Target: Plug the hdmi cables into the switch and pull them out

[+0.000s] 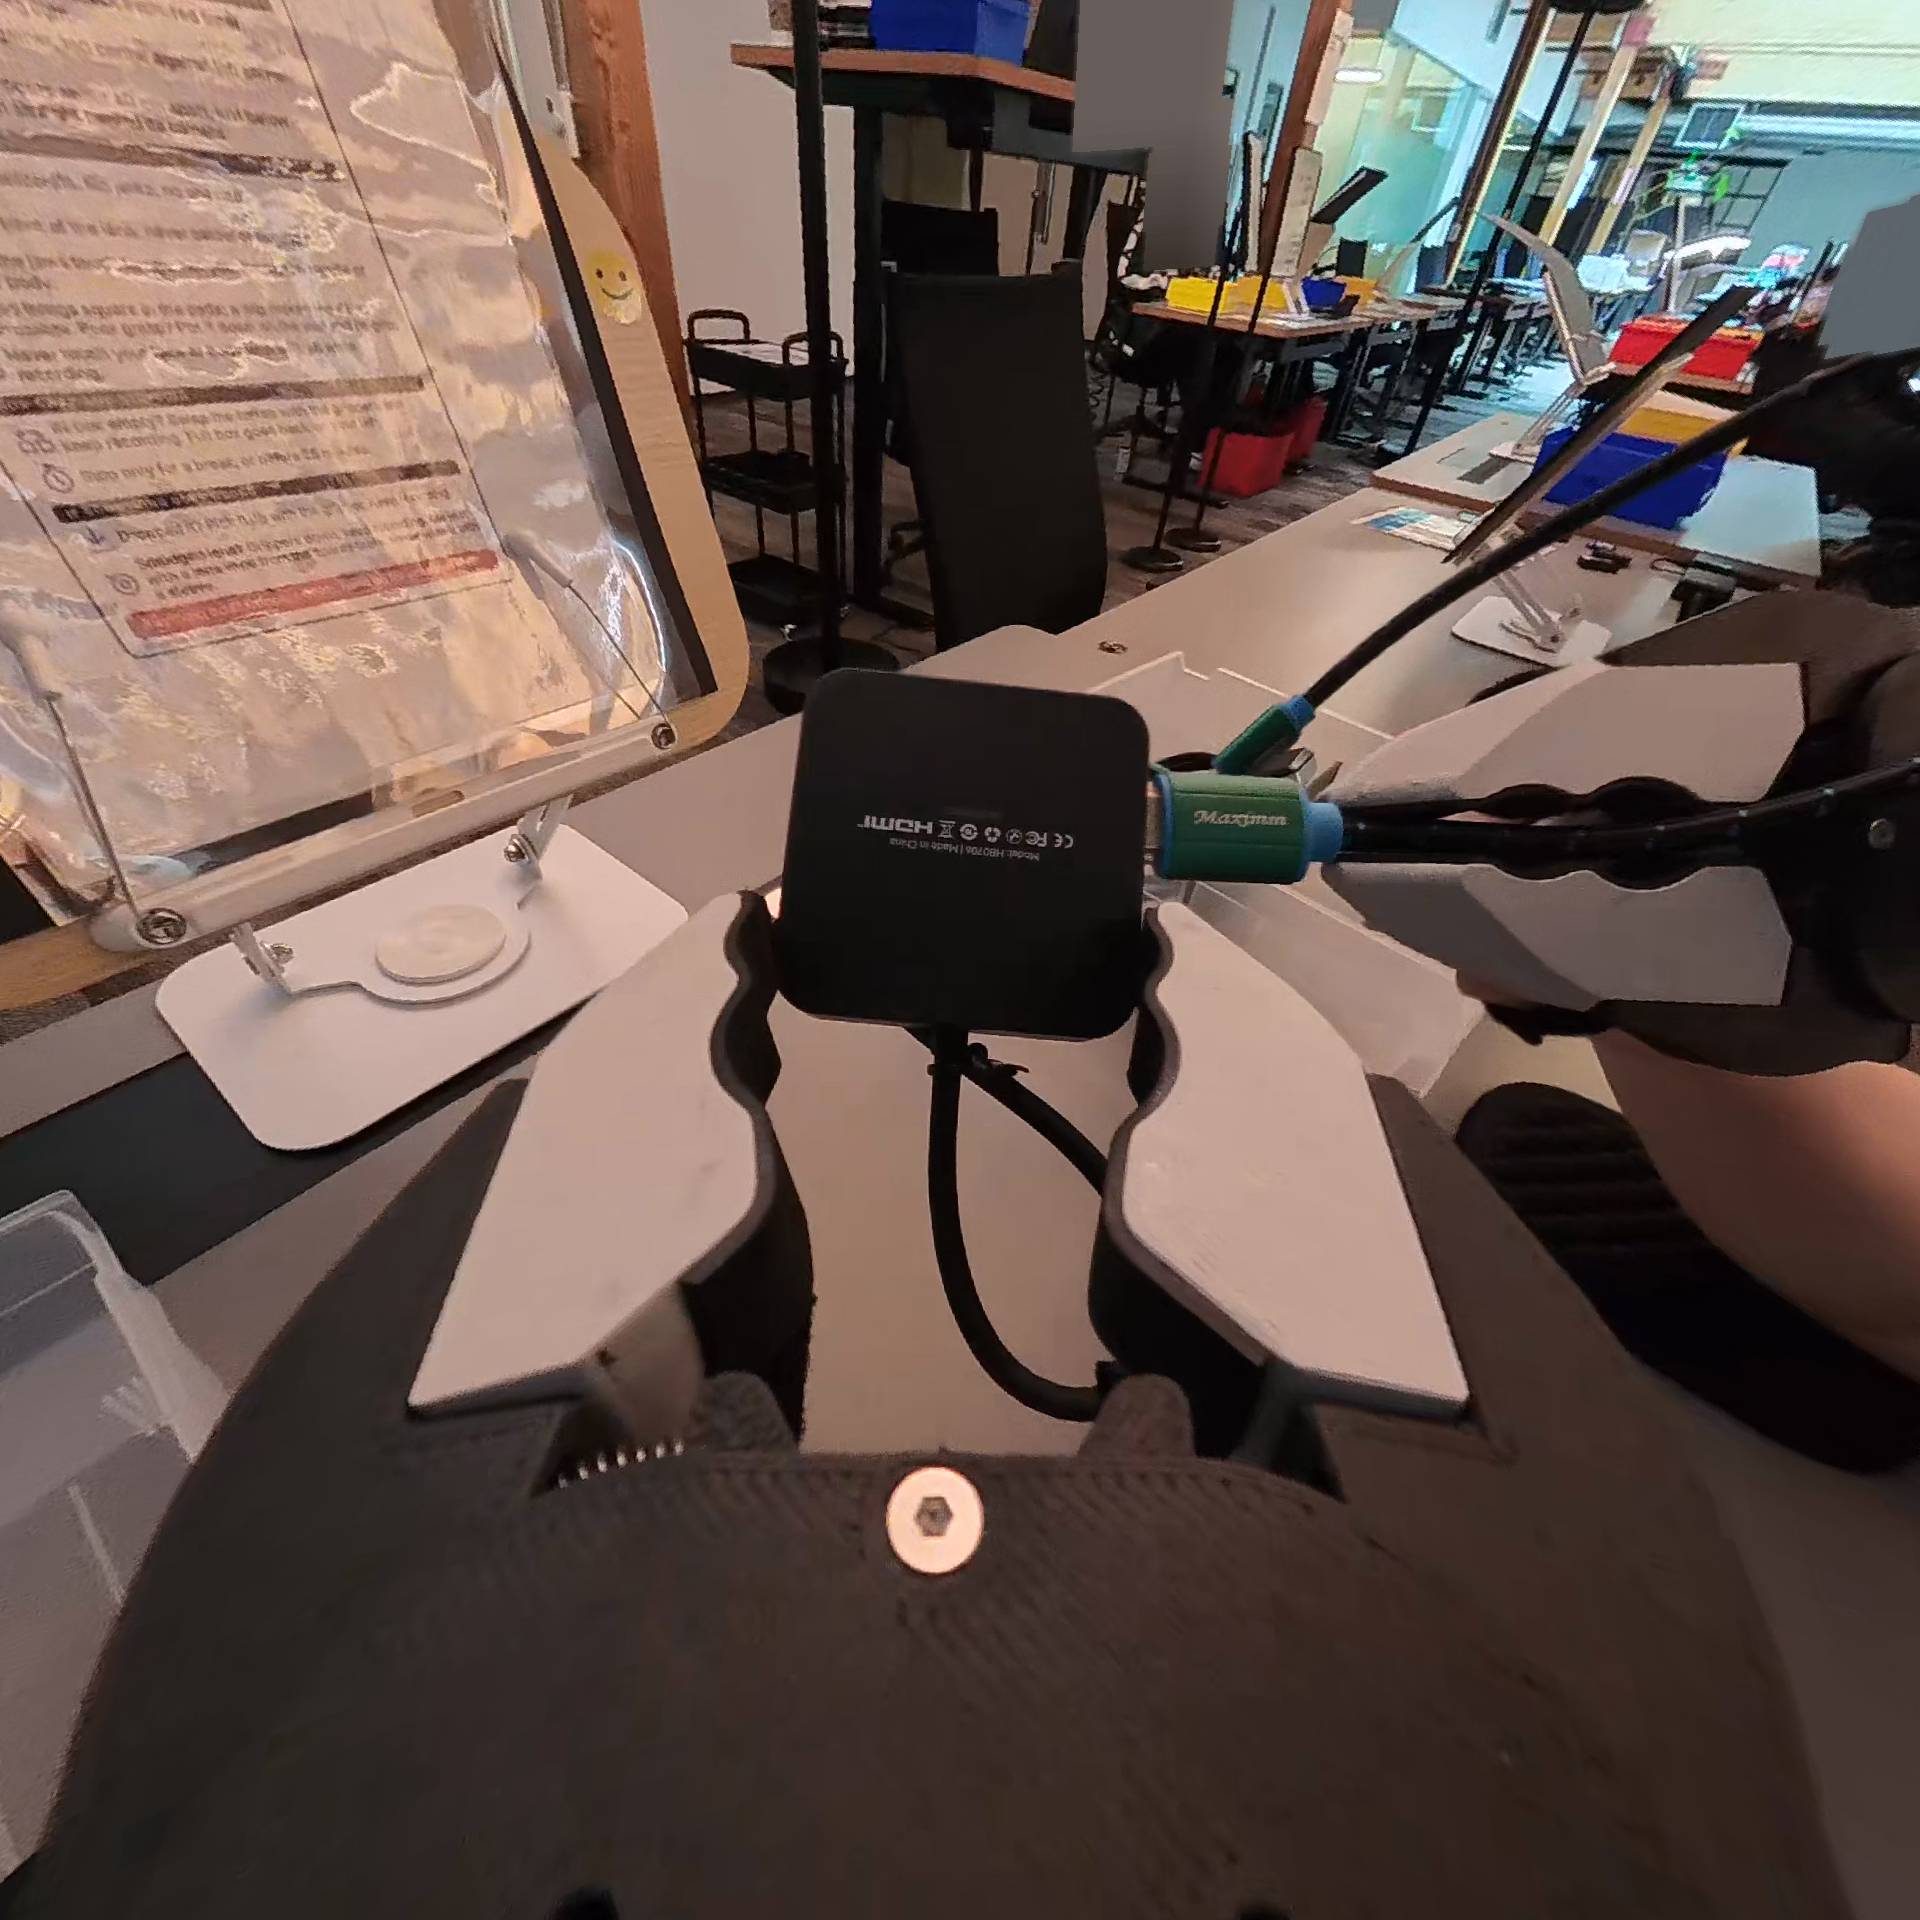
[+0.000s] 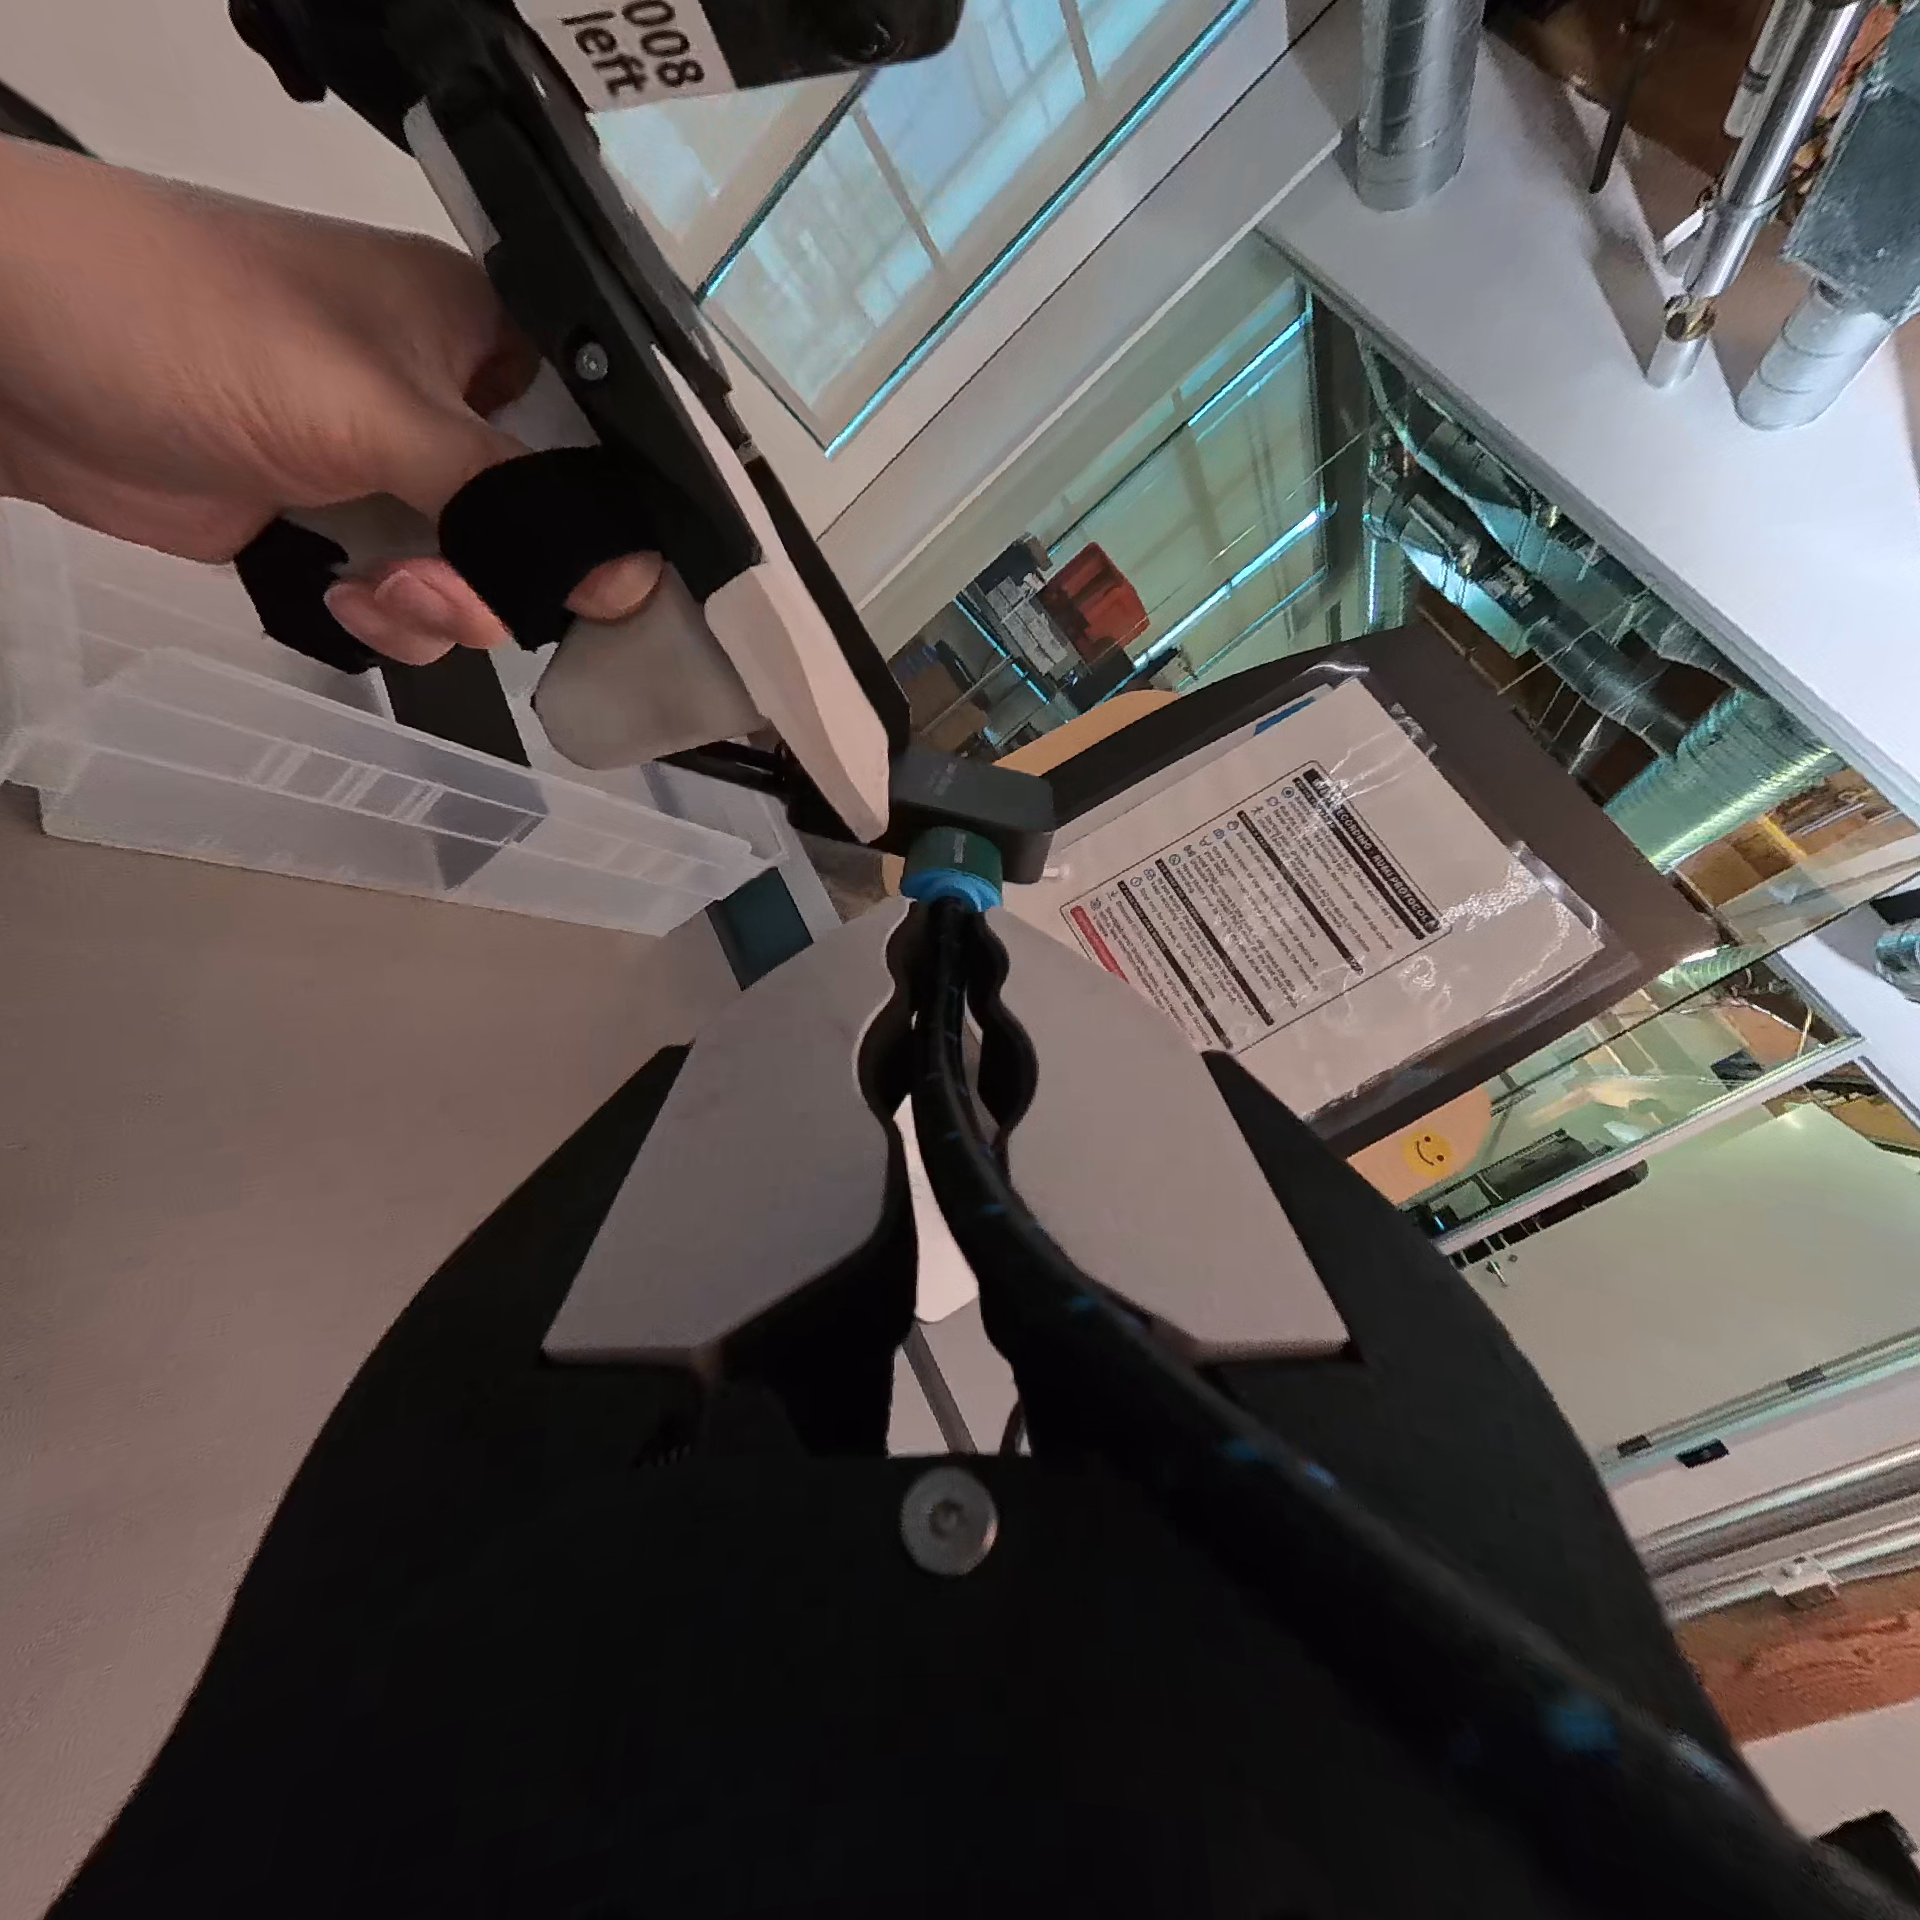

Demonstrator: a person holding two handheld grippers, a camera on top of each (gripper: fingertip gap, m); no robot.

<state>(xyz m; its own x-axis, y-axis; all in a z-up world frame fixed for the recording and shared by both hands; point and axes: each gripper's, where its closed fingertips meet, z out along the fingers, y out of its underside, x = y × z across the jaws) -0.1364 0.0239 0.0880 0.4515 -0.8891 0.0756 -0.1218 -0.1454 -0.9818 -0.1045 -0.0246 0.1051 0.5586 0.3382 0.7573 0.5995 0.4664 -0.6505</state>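
My left gripper (image 1: 956, 925) is shut on a black square HDMI switch (image 1: 961, 847) and holds it above the table, underside up. A green and blue HDMI plug (image 1: 1236, 821) sits in the switch's right side. A second green plug (image 1: 1262, 732) hangs loose just above it on its own black cable. My right gripper (image 2: 948, 925) is shut on the black cable (image 2: 951, 1008) right behind the plugged connector (image 2: 951, 864). The switch (image 2: 971, 805) shows edge-on in the right wrist view, held by the left gripper (image 2: 821, 727). The switch's own short cable (image 1: 956, 1195) loops down between my left fingers.
An instruction sheet in a clear stand (image 1: 260, 436) with a white base (image 1: 416, 977) stands at the left. A clear plastic box (image 2: 312, 779) lies on the grey table (image 2: 260, 1091). Behind are desks with coloured bins (image 1: 1621, 478) and chairs.
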